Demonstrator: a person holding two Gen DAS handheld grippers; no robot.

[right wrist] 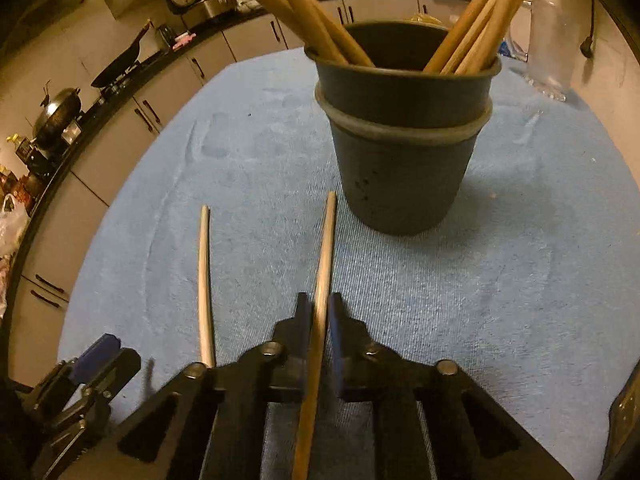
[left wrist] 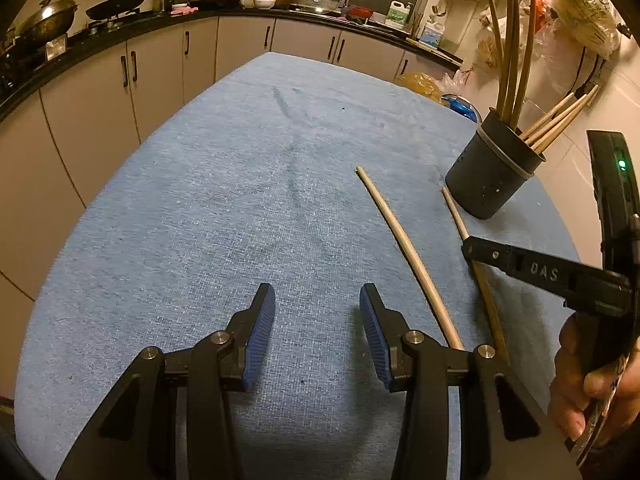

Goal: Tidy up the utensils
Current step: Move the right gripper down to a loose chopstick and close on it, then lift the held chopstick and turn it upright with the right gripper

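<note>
right gripper (right wrist: 319, 312) seemingly clamping chopstick (right wrist: 326, 248), holder (right wrist: 404, 160)

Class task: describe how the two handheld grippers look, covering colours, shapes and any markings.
Both grippers are black, with angular linkage arms, silver pivot pins and ribbed blue pads. The right gripper has raised letters "DAS" on its finger and a green light on its body. No sleeve is visible.

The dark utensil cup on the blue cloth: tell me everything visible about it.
The dark grey round utensil cup tapers toward its base and looks like plastic, with a paler band below the rim and small holes low on its wall. It stands upright on the blue tablecloth, holding brownish wooden sticks leaning left and paler chopsticks leaning right. The chopstick in the right gripper ends beside its base; contact is unclear.
</note>
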